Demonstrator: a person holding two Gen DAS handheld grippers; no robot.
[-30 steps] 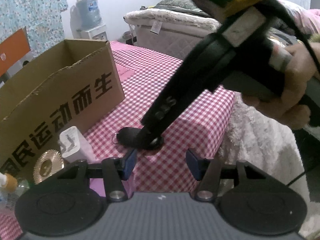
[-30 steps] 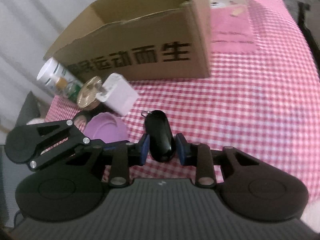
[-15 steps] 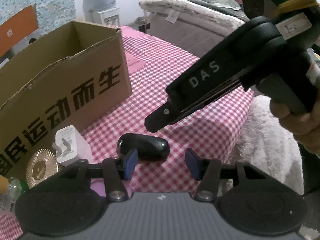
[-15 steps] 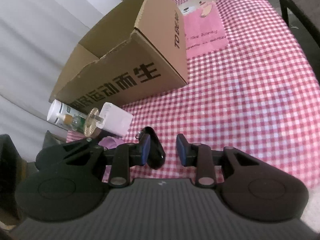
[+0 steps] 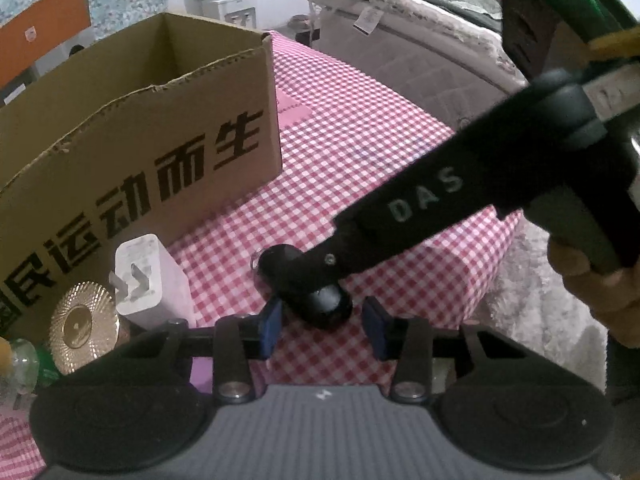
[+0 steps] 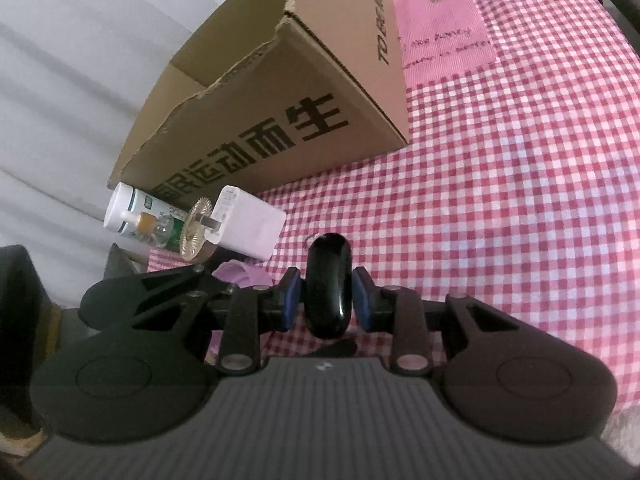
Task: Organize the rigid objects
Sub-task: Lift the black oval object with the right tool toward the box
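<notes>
Right wrist view: the black oval fob [image 6: 329,285] sits between the blue pads [image 6: 291,298] of the right gripper [image 6: 327,300], long axis pointing away from the camera, both pads up against its sides, so the right gripper is clamped on the fob. Whether it is lifted off the pink checked tablecloth [image 6: 500,208] cannot be told. Just left of it lie a white charger [image 6: 250,224], a gold ridged disc [image 6: 194,229], a small bottle [image 6: 132,216] and something purple [image 6: 240,276] behind the left finger. The cardboard box [image 6: 280,120] stands open behind them. Left wrist view: the same fob [image 5: 308,284] lies just ahead of the left gripper [image 5: 322,326], nearer its left pad, with the right gripper's finger across it. The left jaws have just been closing but gaps show at both pads [image 5: 376,330]; nothing gripped, released. A hand [image 5: 600,288] holds the right tool at the right edge. Charger [image 5: 148,280] and disc [image 5: 82,326] sit left of the fob, against the box [image 5: 120,152]
</notes>
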